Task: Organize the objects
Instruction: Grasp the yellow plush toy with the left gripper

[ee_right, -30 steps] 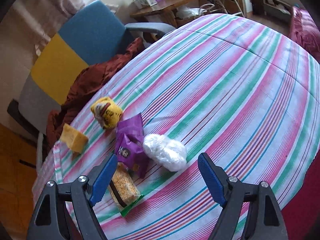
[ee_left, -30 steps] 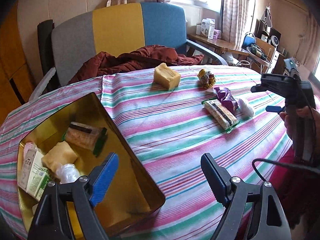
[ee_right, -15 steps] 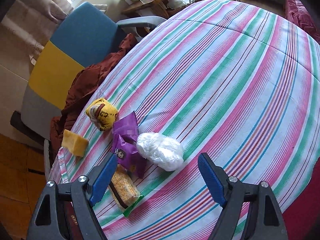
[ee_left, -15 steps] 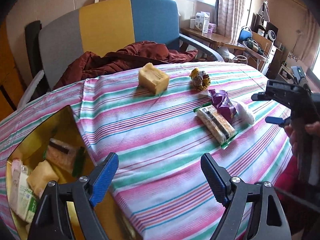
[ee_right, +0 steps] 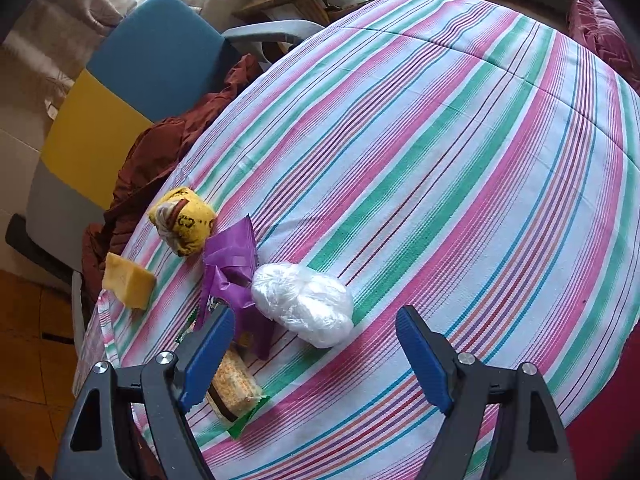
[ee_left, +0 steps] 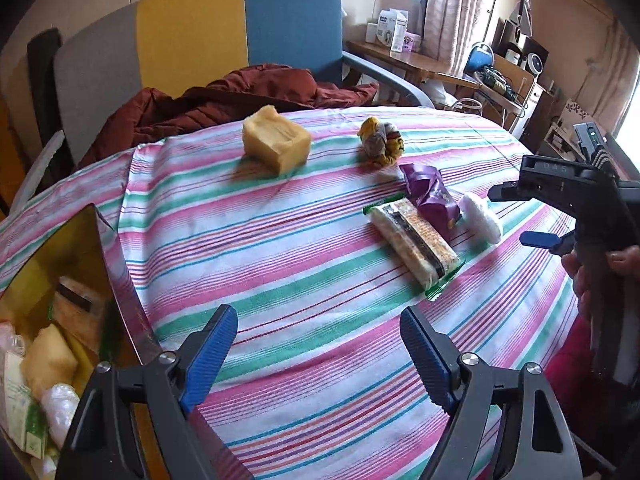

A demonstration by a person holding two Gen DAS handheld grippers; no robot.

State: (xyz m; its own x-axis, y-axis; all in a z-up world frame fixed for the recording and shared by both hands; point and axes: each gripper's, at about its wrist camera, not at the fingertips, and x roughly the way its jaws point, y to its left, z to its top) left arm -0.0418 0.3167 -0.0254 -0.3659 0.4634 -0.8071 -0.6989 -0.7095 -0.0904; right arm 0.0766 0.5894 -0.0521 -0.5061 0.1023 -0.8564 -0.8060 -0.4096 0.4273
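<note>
The left gripper [ee_left: 318,344] hangs above the pink, green and white striped tablecloth [ee_left: 304,272] with its 2 blue-padded fingers spread wide and nothing between them. At the left edge of its view sits the gold metal tin [ee_left: 100,264], holding a tan sponge-like block [ee_left: 48,356], a green and white carton [ee_left: 18,412], a clear plastic-wrapped white lump [ee_left: 60,404] and a wrapped snack bar [ee_left: 76,300].

Five items lie loose on the cloth. A pale yellow sponge-like cube [ee_left: 277,143] rests toward the far edge, with a crumpled yellow patterned wrapper ball [ee_left: 380,143] to its right. Nearer lie a long cracker packet in clear and green wrapping [ee_left: 414,240], a purple foil snack packet [ee_left: 432,196] touching its right side, and a white plastic-wrapped bundle [ee_left: 480,218] just beside the purple one.

The right gripper [ee_right: 316,352] is also released, fingers wide apart and holding nothing, poised just over the white plastic-wrapped bundle [ee_right: 304,304]. Its left finger overlaps the purple foil snack packet [ee_right: 232,268] and the long cracker packet [ee_right: 234,392] in view. In the left camera this gripper appears at the right edge, gripped by the person's hand [ee_left: 600,268].

Behind the table stands a grey, yellow and blue chair [ee_left: 200,44] draped with a dark red quilted jacket [ee_left: 224,100].
</note>
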